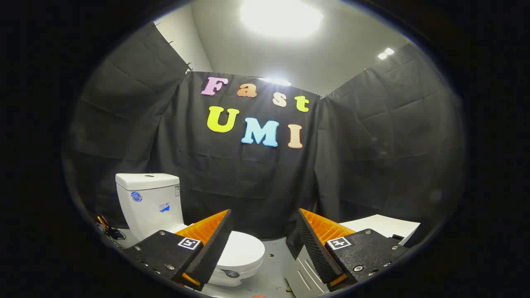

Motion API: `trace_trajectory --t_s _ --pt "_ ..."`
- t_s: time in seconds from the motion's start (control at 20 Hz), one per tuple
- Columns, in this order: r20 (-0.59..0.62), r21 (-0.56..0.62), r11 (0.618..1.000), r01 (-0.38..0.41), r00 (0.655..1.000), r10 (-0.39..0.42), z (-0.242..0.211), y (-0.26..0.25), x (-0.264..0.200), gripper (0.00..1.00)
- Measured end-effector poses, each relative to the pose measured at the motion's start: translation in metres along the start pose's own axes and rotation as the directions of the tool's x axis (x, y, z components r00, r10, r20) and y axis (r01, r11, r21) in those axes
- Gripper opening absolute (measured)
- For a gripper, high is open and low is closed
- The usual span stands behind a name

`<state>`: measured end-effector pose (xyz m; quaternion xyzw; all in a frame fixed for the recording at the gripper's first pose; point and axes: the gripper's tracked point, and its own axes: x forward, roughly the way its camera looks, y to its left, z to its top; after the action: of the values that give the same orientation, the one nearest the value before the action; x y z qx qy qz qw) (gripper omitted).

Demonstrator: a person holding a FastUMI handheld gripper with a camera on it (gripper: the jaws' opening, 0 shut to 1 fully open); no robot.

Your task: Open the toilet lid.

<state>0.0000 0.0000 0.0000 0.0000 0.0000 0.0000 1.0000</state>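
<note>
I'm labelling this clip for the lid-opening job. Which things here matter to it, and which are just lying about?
For the job:
- toilet lid, down, partly behind the left finger
- toilet
- gripper, open, holding nothing

Lying about:
- white cabinet beyond the right finger
- cables on the floor beside the toilet

Bright ceiling light (280, 17) blows out w/ glare, booth wall dim, sharp centre, fisheye bends the edges
</note>
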Motion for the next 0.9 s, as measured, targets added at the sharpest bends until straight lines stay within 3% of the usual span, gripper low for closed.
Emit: trace_trajectory --t_s 0.9 --pt "0.002 0.012 0.999 0.036 0.999 -0.036 -0.021 -0.001 0.004 0.95"
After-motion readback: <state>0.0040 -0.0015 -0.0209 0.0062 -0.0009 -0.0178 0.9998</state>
